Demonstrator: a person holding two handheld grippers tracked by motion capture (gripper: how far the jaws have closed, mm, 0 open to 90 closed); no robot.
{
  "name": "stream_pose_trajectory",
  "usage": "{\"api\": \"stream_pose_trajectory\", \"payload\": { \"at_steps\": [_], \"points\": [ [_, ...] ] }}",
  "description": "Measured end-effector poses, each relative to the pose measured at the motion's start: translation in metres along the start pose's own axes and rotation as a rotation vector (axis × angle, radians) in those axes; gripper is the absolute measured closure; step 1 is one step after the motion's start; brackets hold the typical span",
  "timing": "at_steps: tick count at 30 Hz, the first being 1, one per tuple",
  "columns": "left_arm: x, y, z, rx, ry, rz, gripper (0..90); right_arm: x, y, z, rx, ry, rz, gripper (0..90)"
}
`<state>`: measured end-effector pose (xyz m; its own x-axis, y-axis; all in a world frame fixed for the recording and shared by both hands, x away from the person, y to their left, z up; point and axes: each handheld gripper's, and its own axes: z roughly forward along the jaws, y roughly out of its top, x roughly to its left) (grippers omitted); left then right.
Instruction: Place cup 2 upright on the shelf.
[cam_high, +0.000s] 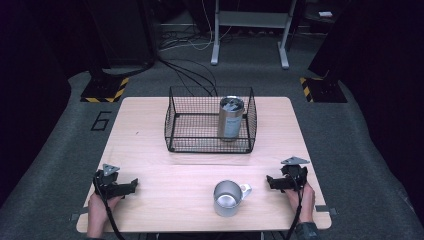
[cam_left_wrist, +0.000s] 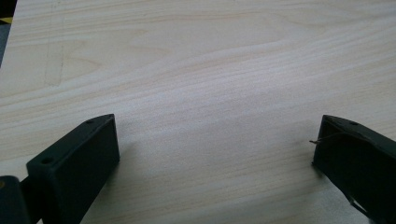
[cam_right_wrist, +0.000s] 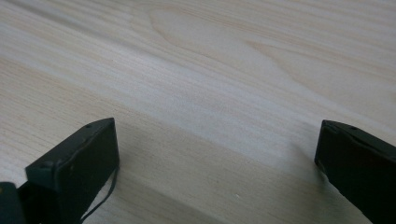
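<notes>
Looking down from the high view, we count one light wooden table (cam_high: 150, 145) with rounded corners, one black wire-mesh basket (cam_high: 210, 120), one tall cylindrical steel tumbler (cam_high: 231, 119) and one steel mug (cam_high: 228, 198) with a side handle. The tumbler stands upright inside the basket, toward its right side. The mug sits open-mouthed near the table's front edge, right of centre, handle pointing right. We see two grippers, one per hand: the left gripper (cam_high: 131, 185) rests near the front left corner, the right gripper (cam_high: 270, 181) near the front right, just beside the mug but apart from it. In the left gripper view, we see two matte black block-shaped jaws spread wide over bare, pale, fine-grained wood, with nothing between them. In the right gripper view, we see the same: two black jaws wide apart above smooth wood grain, holding nothing.
</notes>
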<state>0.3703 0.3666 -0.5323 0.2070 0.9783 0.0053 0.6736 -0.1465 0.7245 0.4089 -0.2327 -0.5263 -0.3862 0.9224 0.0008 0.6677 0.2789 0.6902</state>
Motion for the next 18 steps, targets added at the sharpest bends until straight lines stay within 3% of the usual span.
{"api": "stream_pose_trajectory", "payload": {
  "at_steps": [4, 9, 11, 15, 18],
  "points": [
    [-0.002, -0.001, -0.001, -0.003, 0.004, 0.001, 0.3, -0.004, -0.005, 0.001, -0.045, 0.009, 0.002, 0.0],
    [-0.009, -0.003, -0.005, -0.028, -0.02, 0.018, 0.4, -0.006, -0.004, 0.001, -0.044, 0.024, -0.015, 0.0],
    [-0.015, -0.004, -0.007, -0.061, -0.051, 0.025, 0.4, -0.006, -0.004, 0.001, -0.045, 0.024, -0.015, 0.0],
    [-0.028, -0.002, -0.014, -0.058, -0.123, 0.062, 0.2, -0.007, -0.005, 0.0, -0.036, 0.032, -0.026, 0.0],
    [-0.041, 0.001, -0.019, -0.085, -0.165, 0.088, 0.2, -0.008, -0.005, 0.0, -0.037, 0.039, -0.037, 0.0]
  ]
}}
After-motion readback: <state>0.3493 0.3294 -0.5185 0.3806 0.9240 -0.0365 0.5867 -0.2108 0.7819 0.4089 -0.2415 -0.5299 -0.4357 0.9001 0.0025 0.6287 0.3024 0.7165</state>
